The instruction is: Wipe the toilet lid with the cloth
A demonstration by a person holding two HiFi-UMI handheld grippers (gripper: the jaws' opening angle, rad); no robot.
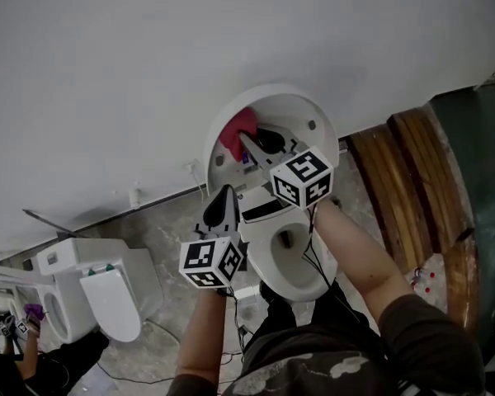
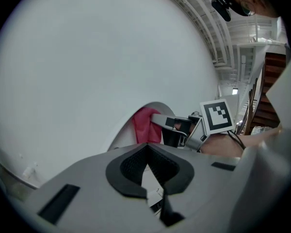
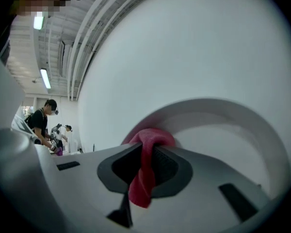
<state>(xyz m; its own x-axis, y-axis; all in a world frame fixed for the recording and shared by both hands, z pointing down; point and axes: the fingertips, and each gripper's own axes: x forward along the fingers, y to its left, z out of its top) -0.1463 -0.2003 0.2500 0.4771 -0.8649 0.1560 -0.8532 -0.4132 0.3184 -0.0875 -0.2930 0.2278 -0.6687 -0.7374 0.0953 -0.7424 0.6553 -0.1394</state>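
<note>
Cloth (image 1: pixel 238 133) sits pinched in the right claw (image 1: pixel 249 143) against the raised toilet lid (image 1: pixel 297 110) near its upper-left edge — bare lid spreads rightward and down from there — while the left claw (image 1: pixel 224 195), closed on nothing, hangs lower left.

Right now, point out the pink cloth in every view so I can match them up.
Head view: upper centre, the cloth lies against the raised toilet lid, at the right gripper's tip.
Left gripper view: centre, cloth just left of the right gripper.
Right gripper view: lower centre, cloth pinched between its jaws.
Shared landmark: the white raised toilet lid behind the cloth.
</note>
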